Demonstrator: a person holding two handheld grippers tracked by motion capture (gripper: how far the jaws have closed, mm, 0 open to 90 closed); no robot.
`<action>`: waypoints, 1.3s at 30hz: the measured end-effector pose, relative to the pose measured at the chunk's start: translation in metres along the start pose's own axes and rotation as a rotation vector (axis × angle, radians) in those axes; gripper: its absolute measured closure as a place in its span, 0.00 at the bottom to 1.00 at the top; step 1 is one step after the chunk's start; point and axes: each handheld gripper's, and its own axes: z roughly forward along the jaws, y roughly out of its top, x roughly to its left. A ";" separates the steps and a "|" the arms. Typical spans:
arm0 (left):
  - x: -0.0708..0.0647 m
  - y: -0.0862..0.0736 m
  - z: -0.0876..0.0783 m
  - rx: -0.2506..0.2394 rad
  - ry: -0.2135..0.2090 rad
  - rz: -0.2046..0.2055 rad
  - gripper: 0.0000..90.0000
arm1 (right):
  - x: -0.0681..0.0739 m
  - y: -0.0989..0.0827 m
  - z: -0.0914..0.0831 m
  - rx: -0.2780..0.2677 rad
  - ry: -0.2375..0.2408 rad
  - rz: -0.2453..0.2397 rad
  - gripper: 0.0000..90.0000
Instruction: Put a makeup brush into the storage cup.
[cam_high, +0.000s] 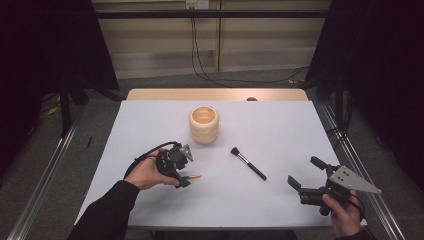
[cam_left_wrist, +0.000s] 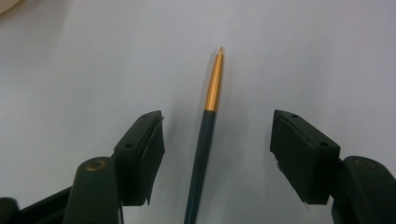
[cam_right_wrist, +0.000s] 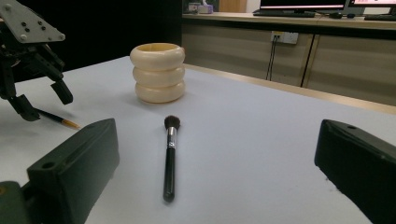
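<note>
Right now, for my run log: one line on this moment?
left gripper: open, straddling dark gold-tipped pencil | right gripper: open, facing black makeup brush | cream ribbed cup: upright

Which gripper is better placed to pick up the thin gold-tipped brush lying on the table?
Left. The left gripper is open with its fingers straddling the thin brush, which lies on the table between them. The right gripper sits far off, nearer the makeup brush.

Both grippers are black; the right gripper (cam_high: 306, 176) carries a grey three-cornered plate with what look like small screw holes, and the left arm's sleeve (cam_high: 107, 212) is dark.
</note>
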 end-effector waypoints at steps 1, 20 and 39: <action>0.000 0.000 0.001 0.007 -0.001 0.001 0.45 | 0.000 0.000 0.000 -0.001 0.000 0.001 0.00; 0.002 0.007 0.011 0.065 0.002 0.005 0.79 | 0.000 0.000 0.000 0.004 0.000 -0.001 0.00; 0.002 0.008 0.016 0.074 -0.032 -0.002 0.93 | 0.001 0.000 0.001 -0.003 0.003 -0.003 0.00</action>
